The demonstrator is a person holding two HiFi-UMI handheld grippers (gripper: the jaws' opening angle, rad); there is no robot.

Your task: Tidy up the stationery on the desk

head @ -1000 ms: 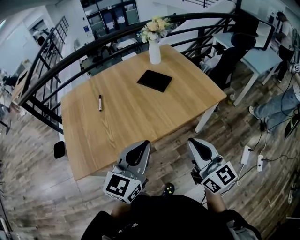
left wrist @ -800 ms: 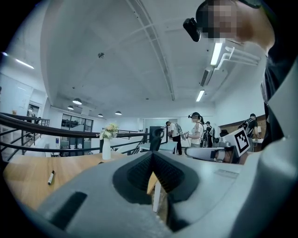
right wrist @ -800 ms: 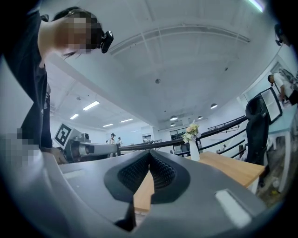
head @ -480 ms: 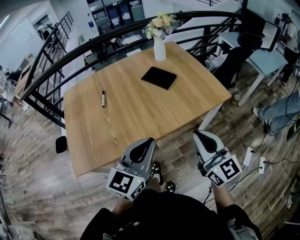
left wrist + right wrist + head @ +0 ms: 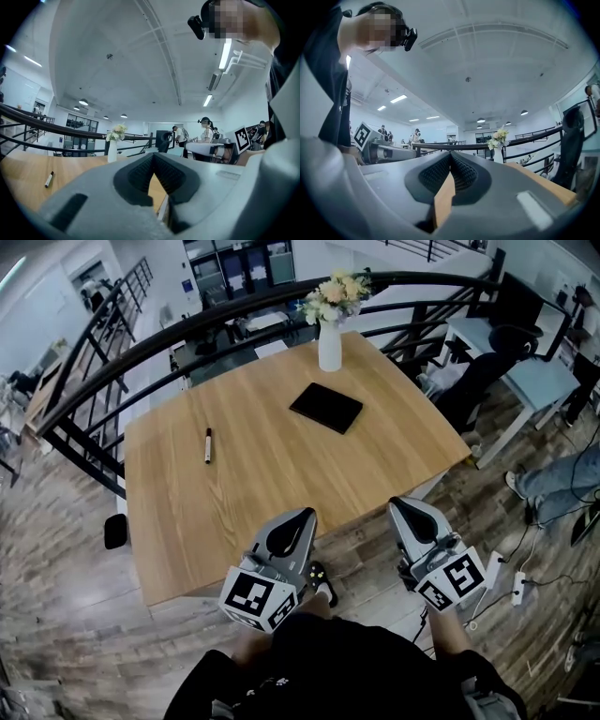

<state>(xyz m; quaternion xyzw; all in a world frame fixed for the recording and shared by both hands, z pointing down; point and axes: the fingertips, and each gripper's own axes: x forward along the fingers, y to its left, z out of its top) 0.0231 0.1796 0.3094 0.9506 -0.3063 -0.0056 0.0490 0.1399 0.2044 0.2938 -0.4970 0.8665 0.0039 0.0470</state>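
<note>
Left hand-held gripper [image 5: 302,516] and right hand-held gripper [image 5: 401,507] closed, empty; notebook [image 5: 326,408] appears only in head view.

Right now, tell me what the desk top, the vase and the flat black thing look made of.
Desk top: wood or wood-look laminate, matte; pale brown with lengthwise grain lines.
Vase: probably glazed ceramic; plain white, smooth and opaque.
Flat black thing: cannot tell for sure; a matte dark cover with no shine, perhaps a notebook's leatherette or a plastic case.
</note>
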